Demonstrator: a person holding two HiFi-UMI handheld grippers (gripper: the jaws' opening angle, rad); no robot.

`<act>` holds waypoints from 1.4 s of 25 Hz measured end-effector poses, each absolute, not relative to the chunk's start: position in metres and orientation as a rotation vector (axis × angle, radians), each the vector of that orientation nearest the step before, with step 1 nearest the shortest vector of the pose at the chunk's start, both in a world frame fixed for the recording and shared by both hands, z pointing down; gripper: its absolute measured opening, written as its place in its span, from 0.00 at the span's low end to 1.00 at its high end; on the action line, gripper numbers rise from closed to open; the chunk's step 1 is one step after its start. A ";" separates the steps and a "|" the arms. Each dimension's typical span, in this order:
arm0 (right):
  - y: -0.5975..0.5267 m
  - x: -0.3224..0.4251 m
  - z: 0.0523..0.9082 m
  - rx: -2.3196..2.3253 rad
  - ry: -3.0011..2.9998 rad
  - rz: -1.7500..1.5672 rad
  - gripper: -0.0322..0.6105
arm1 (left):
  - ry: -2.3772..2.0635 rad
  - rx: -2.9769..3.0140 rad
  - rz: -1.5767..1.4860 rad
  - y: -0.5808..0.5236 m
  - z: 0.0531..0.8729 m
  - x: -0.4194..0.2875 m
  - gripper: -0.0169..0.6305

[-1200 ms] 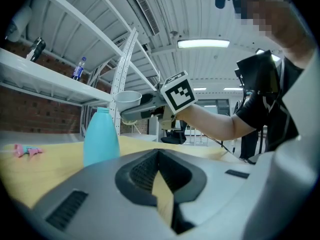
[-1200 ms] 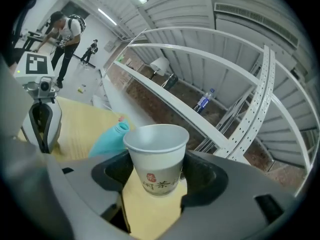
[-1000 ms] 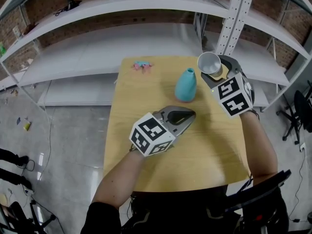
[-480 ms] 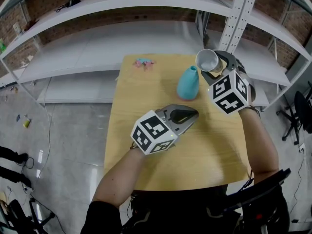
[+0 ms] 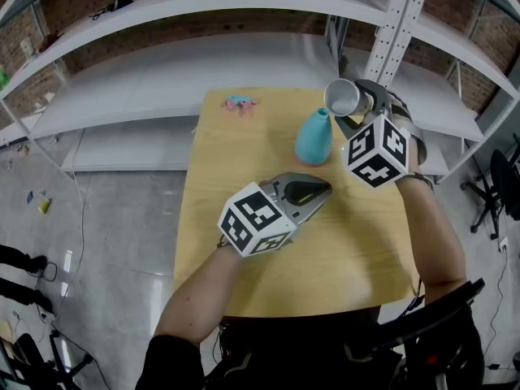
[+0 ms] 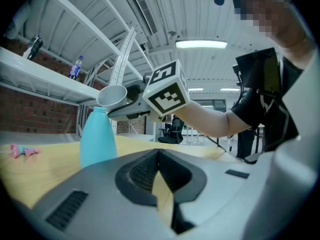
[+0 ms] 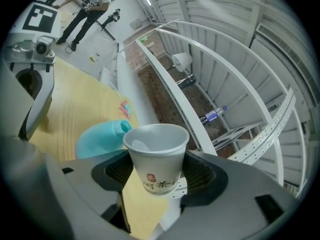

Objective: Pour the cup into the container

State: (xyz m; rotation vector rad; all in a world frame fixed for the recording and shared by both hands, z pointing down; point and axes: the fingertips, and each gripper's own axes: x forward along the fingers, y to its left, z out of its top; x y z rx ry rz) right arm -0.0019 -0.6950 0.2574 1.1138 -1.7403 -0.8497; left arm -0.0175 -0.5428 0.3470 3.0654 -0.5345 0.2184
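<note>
Sitting between right hand-held gripper (image 7: 159,179) jaws: cup (image 7: 156,154).

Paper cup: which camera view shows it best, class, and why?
The right gripper view: the paper cup fills the centre, clamped between the jaws, with its print visible. The head view shows mainly its open mouth; the left gripper view shows it small, just above the blue bottle.

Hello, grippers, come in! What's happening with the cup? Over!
Right gripper shut on cup, tilted near bottle mouth. Left gripper shut, empty. Nothing between cup and bottle.
</note>
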 end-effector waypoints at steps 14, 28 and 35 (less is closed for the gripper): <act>-0.696 -0.009 0.256 1.082 -1.653 -0.928 0.53 | -0.531 3.066 0.216 -0.543 0.347 -0.017 0.02; -0.697 -0.011 0.254 1.074 -1.613 -0.966 0.53 | -0.524 3.068 0.216 -0.542 0.346 -0.017 0.02; -0.697 -0.009 0.256 1.074 -1.612 -0.961 0.53 | -0.522 3.068 0.218 -0.542 0.346 -0.017 0.02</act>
